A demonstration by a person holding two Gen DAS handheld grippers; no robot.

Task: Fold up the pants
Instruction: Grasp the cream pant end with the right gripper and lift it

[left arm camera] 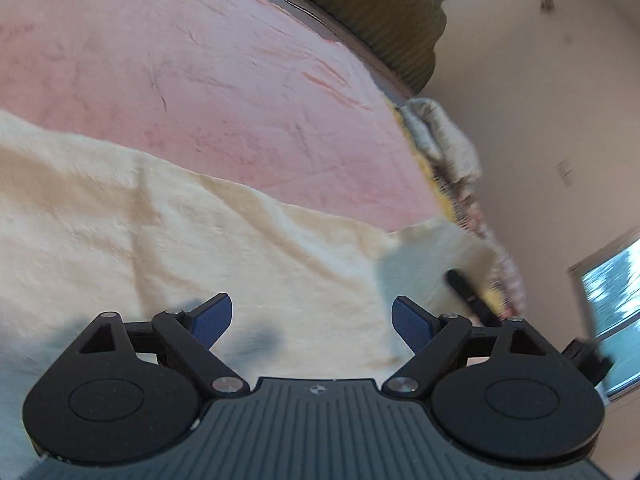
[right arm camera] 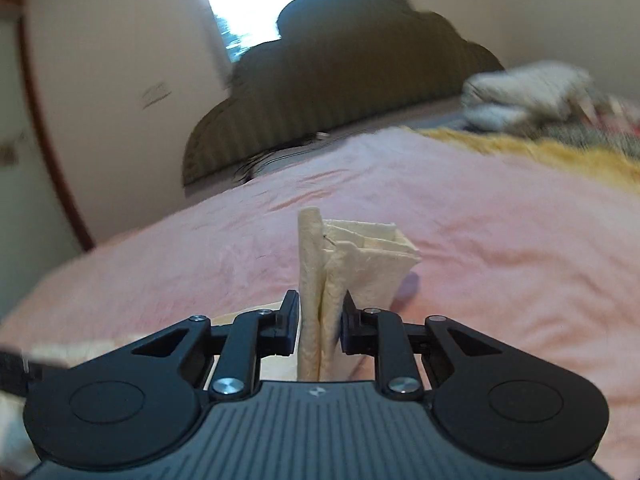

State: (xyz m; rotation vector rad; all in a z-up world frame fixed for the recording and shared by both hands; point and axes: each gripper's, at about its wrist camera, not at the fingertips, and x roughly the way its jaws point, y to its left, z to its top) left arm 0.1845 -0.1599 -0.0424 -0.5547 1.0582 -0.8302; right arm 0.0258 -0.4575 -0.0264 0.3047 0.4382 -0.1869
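The soft cream cloth pants [left arm camera: 168, 232] lie spread on the fuzzy pink blanket [left arm camera: 200, 80]. The left gripper [left arm camera: 312, 322] hangs over them, fingers wide apart and holding nothing. The right gripper [right arm camera: 320, 320] pinches a bunched fold of the pants tight.

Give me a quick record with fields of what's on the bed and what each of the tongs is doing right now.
surface: pink fuzzy bed blanket
garment: cream textured fabric pants, spread over the blanket
left tongs: open, above the pants, gripping nothing
right tongs: shut on a bunched edge of the pants
backdrop: olive ribbed headboard
fold status: not finished
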